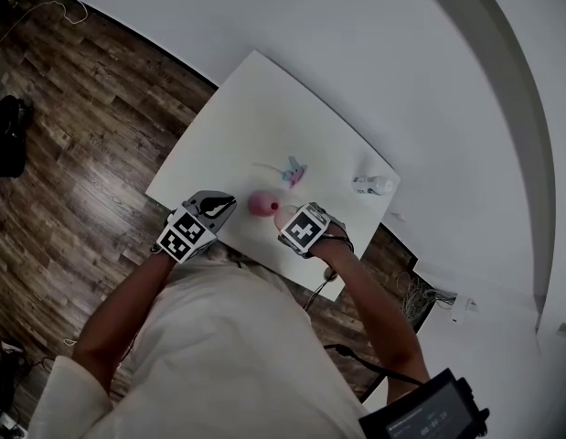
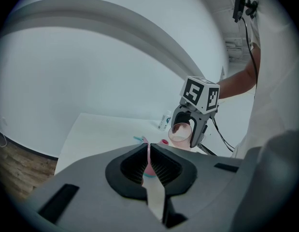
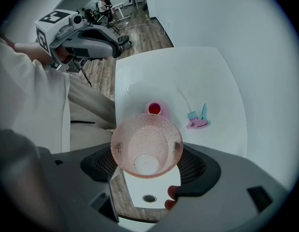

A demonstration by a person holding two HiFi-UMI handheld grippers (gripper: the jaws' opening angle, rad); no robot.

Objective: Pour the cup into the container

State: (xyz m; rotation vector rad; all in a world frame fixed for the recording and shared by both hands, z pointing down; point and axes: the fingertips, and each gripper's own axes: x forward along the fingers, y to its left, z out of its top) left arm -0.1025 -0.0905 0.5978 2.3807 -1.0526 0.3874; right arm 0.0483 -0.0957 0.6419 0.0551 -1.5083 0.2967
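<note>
Pinching a see-through pink cup [image 3: 144, 139] in the right gripper [image 3: 147, 161], dimpled and flared, seemingly empty from above. Just beyond at twelve o'clock, on the white table [image 3: 207, 76], a small round pink container [image 3: 154, 108] with red inside. Holding the left gripper [image 2: 149, 153] pressed together on nothing. Catching reddish specks inside the cup's rim and a small bottle [image 2: 163, 121] only from the left gripper view.
</note>
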